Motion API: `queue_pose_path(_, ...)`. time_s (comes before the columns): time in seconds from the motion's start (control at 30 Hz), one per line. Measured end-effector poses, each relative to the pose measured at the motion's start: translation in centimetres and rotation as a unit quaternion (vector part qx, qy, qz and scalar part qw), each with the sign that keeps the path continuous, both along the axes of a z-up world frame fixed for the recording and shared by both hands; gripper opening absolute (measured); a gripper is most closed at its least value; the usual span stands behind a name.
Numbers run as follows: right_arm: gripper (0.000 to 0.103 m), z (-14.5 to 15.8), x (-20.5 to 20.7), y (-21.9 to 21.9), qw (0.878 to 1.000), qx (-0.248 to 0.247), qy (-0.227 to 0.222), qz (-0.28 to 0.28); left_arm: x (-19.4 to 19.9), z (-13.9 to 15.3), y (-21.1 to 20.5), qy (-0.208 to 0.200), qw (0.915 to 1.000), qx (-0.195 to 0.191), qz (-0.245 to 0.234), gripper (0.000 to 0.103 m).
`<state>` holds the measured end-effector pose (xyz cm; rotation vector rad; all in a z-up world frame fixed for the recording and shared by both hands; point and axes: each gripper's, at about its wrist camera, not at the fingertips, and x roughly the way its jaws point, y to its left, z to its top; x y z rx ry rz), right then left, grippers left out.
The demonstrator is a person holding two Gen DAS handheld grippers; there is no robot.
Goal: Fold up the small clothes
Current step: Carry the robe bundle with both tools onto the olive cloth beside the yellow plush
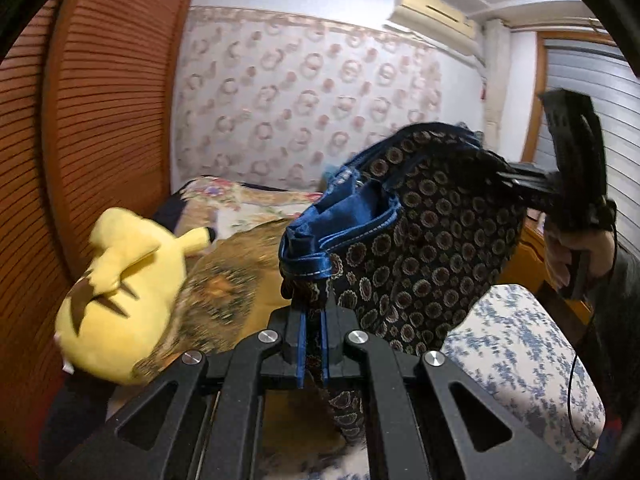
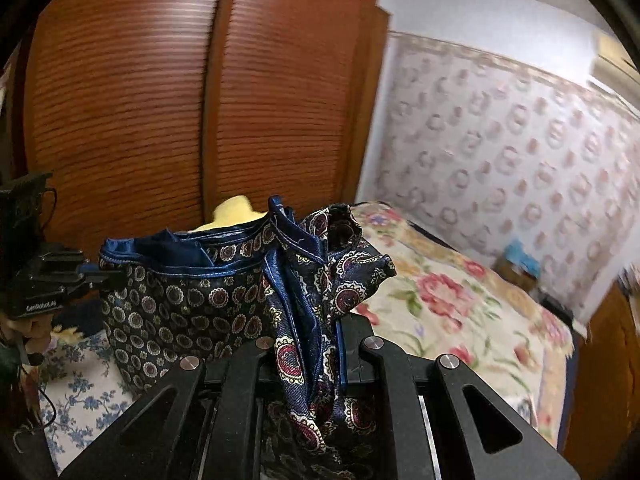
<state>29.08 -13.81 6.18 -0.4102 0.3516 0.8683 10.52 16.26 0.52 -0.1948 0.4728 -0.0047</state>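
A dark navy patterned pair of shorts (image 1: 424, 236) with a shiny blue waistband hangs in the air between both grippers, above the bed. My left gripper (image 1: 314, 312) is shut on one end of the waistband. My right gripper (image 2: 316, 320) is shut on the other end, where the cloth (image 2: 192, 304) bunches over the fingers. The right gripper also shows in the left wrist view (image 1: 516, 178), held by a hand. The left gripper shows at the left edge of the right wrist view (image 2: 96, 276).
A yellow plush toy (image 1: 120, 292) lies on the bed at the left, by the wooden wardrobe doors (image 2: 160, 92). A blue-flowered sheet (image 1: 520, 344) and a floral quilt (image 2: 460, 308) cover the bed. A patterned wall (image 1: 312, 108) is behind.
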Motion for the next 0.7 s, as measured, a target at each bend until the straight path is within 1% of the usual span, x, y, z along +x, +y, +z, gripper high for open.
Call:
queue_pose_path(0.1,0.012,-0.2,1.6,1.6,1.0,-0.014,0.003,0.024,-1.2,-0.9,1.4,0.005,0.9998,-0.011,0.018,0.006)
queue_pose_path(0.2,0.012,-1.1,4.1,4.2,0.999,-0.032,0.011,0.042,-1.8,-1.8,2.2,0.01,0.9991,-0.007,0.042,0.006)
queue_pose_path(0.23,0.012,-1.3,4.8,5.0,0.999,-0.034,0.013,0.025,-2.0,-2.1,2.6,0.011,0.9987,-0.008,0.049,0.006)
queue_pose_path(0.3,0.012,-1.7,6.2,6.4,0.998,-0.045,0.012,0.034,-2.2,-2.8,3.0,0.017,0.9981,-0.013,0.058,0.006)
queue_pose_path(0.37,0.012,-2.2,7.5,7.6,0.998,-0.054,0.012,0.036,-2.2,-3.4,3.3,0.027,0.9973,-0.01,0.067,0.006)
queue_pose_path(0.43,0.013,-2.8,8.7,8.2,0.998,-0.054,0.018,0.04,-2.1,-4.3,3.7,0.04,0.9963,-0.007,0.076,0.006)
queue_pose_path(0.53,0.014,-3.4,10.4,8.5,0.998,-0.049,0.03,0.04,-2.4,-5.0,4.2,0.048,0.9951,-0.011,0.085,0.006)
queue_pose_path(0.57,0.014,-3.4,11.1,9.6,0.998,-0.048,0.028,0.039,-2.4,-5.2,4.4,0.049,0.9948,-0.016,0.087,0.006)
queue_pose_path(0.7,0.014,-4.4,12.3,10.5,0.998,-0.051,0.031,0.029,-2.6,-5.6,4.5,0.057,0.9934,-0.019,0.098,0.006)
